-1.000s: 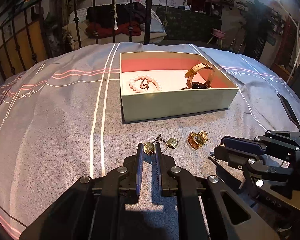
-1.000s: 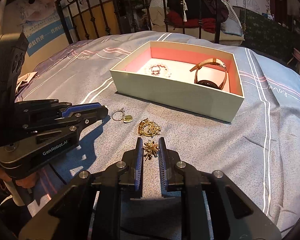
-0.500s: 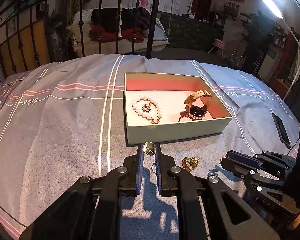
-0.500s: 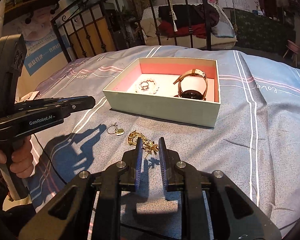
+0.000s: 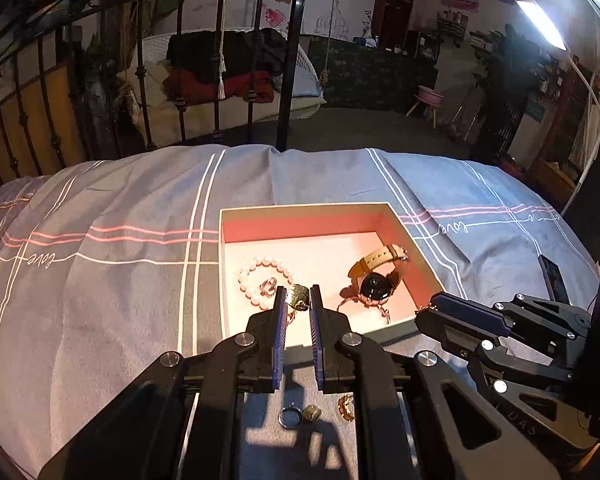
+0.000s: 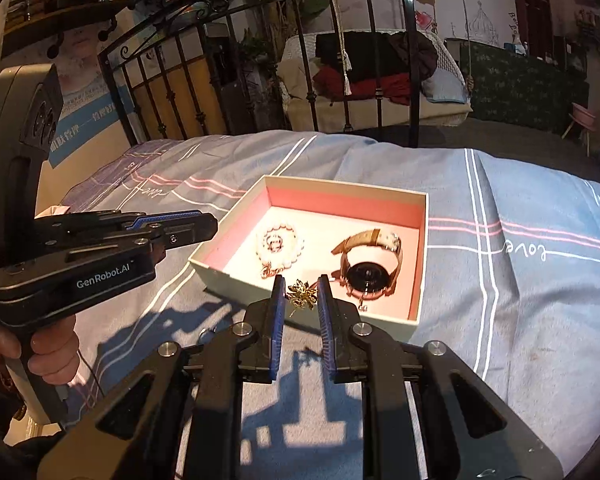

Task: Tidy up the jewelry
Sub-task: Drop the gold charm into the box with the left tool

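An open box (image 5: 320, 210) (image 6: 418, 280) with a pink inside sits on the bed. It holds a pearl bracelet (image 5: 256, 270) (image 6: 280, 240) with a ring, and a watch (image 5: 374, 280) (image 6: 370, 268). My left gripper (image 5: 298, 300) is shut on a gold earring (image 5: 298, 296), lifted over the box's near side. My right gripper (image 6: 300, 294) is shut on a gold flower-shaped piece (image 6: 300, 296), held above the box's near wall. A ring with a gold pendant (image 5: 300, 414) and another gold piece (image 5: 346, 408) lie on the sheet under the left gripper.
The bed is covered by a grey-blue sheet (image 5: 100, 280) with white and pink stripes. A black iron bed frame (image 5: 288, 80) stands beyond it. A dark phone (image 5: 554, 284) lies on the sheet to the right of the box.
Both grippers have risen from the sheet with their gold pieces and moved forward to the box. The other gold pieces stayed on the sheet.
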### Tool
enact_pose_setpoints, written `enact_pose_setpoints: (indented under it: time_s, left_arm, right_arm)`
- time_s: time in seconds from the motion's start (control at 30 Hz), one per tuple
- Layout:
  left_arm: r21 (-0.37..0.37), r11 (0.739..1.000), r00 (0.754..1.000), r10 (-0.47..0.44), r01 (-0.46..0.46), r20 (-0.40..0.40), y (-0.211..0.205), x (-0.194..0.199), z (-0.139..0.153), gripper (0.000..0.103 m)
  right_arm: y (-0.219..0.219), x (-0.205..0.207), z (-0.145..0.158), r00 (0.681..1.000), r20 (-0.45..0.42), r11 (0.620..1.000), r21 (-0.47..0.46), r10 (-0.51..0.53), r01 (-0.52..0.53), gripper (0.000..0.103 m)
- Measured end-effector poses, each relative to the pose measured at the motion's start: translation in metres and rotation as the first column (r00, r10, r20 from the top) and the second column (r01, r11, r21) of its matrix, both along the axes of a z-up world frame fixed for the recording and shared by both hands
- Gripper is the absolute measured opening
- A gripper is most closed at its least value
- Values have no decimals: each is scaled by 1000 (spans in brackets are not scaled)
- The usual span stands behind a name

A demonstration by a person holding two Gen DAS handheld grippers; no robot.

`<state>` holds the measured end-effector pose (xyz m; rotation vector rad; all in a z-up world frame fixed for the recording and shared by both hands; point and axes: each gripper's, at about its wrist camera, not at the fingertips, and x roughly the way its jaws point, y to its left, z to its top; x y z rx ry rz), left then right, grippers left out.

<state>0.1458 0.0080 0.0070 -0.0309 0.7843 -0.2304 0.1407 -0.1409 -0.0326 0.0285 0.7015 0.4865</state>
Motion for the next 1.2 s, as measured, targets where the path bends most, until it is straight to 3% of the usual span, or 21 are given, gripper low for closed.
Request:
enact_pose_setpoints:
  time_s: [0.2,0.33,0.8,1.07,1.13,1.17,1.2]
  left_arm:
    - [-7,1000,1000,12,-13,-29,-9,39,7,11]
    - [4,1000,997,31,-31,-67,-13,56,-7,11]
    - [44,999,991,35,-30,-132,-15,71,-32,11]
    - [63,997,990,57,-49,-127,-10,68,-36,12]
    - [52,998,991,53,-47,-121,-7,65,-33,29]
    - [49,998,992,54,-49,-110,-7,61,-30,50]
    - [44,998,994,57,-54,-90,-5,56,-26,58]
  right_arm:
    - [4,40,13,998,26,998,-35,-48,49,17]
    - [9,55,5,998,25,994,-91,-65,67,17]
    - [24,60,-20,999,2,988,-151,-43,43,17]
    - [23,49,-25,999,13,985,-171,-36,38,17]
    - [20,44,-23,999,8,987,-158,-36,37,20]
    - [18,41,-21,999,12,987,-152,-41,42,30]
    - [15,35,-18,998,25,988,-144,-51,54,44]
